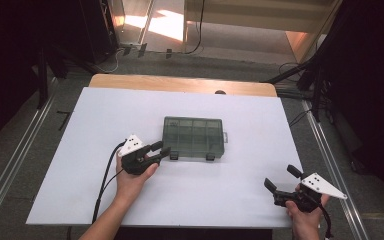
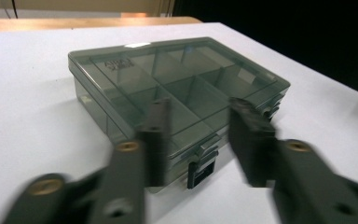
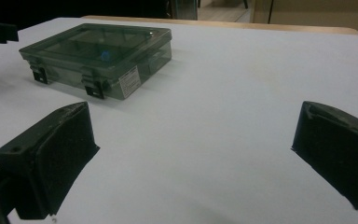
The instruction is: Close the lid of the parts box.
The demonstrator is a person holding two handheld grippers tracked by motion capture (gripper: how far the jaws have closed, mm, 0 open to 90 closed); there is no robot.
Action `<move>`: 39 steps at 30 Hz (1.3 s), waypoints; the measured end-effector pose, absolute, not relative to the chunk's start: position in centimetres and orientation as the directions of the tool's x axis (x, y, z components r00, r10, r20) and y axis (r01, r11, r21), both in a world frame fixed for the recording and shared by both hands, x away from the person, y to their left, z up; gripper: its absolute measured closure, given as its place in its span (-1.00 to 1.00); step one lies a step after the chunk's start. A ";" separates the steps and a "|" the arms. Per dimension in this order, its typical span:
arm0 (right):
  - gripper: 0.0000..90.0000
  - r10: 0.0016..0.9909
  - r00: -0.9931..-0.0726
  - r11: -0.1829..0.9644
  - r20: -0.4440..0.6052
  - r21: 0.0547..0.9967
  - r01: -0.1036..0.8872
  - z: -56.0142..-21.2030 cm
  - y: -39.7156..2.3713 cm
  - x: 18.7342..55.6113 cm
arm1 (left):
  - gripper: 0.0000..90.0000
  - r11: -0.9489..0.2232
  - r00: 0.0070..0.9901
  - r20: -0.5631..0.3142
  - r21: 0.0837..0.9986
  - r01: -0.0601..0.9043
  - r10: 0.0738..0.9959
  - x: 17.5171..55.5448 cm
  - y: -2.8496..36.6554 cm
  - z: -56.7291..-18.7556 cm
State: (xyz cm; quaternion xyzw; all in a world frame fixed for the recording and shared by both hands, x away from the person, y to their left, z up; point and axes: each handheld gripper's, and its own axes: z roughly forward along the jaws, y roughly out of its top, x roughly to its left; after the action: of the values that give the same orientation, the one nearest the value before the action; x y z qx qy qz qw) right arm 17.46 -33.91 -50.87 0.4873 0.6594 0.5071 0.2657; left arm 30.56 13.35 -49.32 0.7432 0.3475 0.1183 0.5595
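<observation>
High view shows the green-grey box [image 1: 194, 138] lying sideways in the middle of the white table [image 1: 105, 110], with the left gripper [image 1: 160, 150] open right at its near left latch, while the right gripper [image 1: 280, 180], open too, waits far off.

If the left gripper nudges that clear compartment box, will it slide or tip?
The compartment box lies flat and low on the smooth white table, so it would probably slide, not tip. Its see-through compartments look mostly empty, so likely light. The hard plastic looks stiff and perhaps slippery.
</observation>
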 end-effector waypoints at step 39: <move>-1.00 0.918 -0.372 0.013 0.138 0.927 0.376 -50.9 -34.0 17.4 | -1.00 -0.159 0.654 -0.124 0.921 0.356 0.746 25.9 25.1 -48.8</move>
State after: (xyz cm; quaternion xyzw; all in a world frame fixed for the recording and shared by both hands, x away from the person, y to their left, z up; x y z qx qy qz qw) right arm 17.45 -33.96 -50.92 0.4911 0.6585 0.5024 0.2697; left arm 25.94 25.06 -48.80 0.7389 0.3727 0.1839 0.5304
